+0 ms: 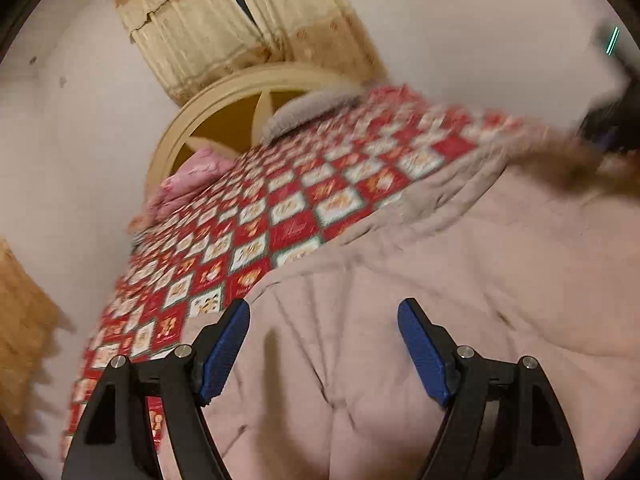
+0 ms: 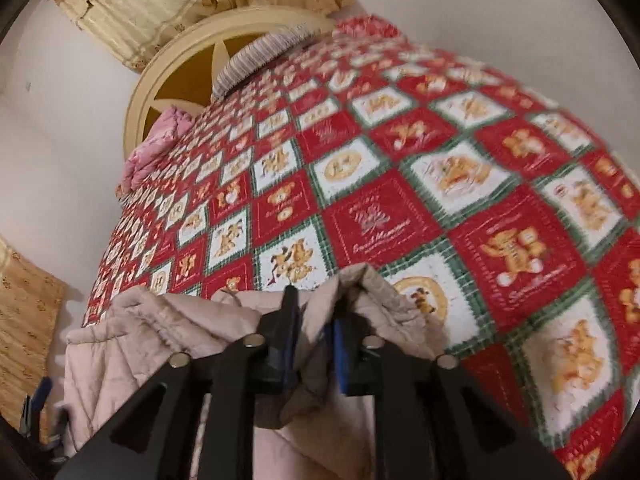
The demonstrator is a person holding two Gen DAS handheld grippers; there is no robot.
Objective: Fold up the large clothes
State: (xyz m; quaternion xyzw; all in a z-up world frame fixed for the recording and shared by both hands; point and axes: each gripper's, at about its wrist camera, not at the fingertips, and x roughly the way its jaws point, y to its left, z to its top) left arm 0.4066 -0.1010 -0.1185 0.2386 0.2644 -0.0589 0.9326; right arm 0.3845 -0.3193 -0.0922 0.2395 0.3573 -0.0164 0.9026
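Warm, dim indoor light; heavy motion blur (worst leftward); fisheye-bent, vignetted edges.

Left gripper spread wide, right gripper clamped

The left gripper (image 1: 324,320) holds its blue-padded fingers (image 1: 224,354) far apart, nothing pinched between them; the right gripper (image 2: 316,320) has its jaws drawn close, pinching a fold of the quilted coat (image 2: 316,344)

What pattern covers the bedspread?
Red and white checks with teddy bears on the bedspread, clearest in the right wrist view.

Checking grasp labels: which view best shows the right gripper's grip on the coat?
Right wrist: right gripper is shut on a bunched fold of the pink coat. Left wrist shows only a blurred dark shape far right.
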